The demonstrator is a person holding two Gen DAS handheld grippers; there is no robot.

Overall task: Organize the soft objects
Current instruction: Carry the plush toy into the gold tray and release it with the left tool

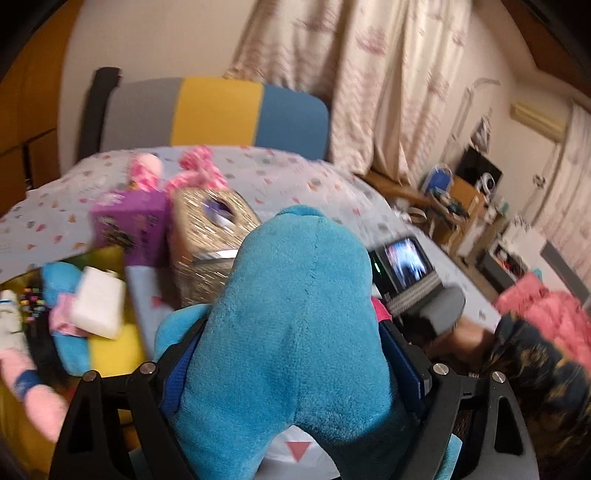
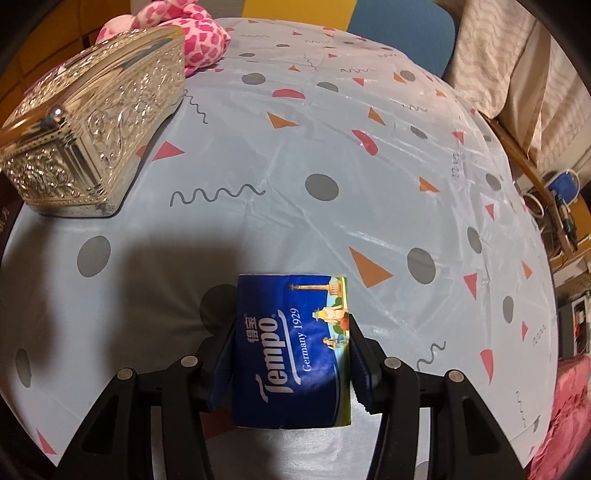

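Observation:
A big blue plush toy fills the left wrist view, clamped between the pads of my left gripper and lifted off the patterned tablecloth. My right gripper is shut on a blue Tempo tissue pack, held just above the tablecloth. A pink spotted plush lies at the far edge behind the gold box; the same pink spotted plush shows in the left view.
An ornate gold tissue box stands at the left, and reappears as the gold tissue box beside a purple box. A yellow bin at the left holds several soft items. A striped chair back stands behind the table.

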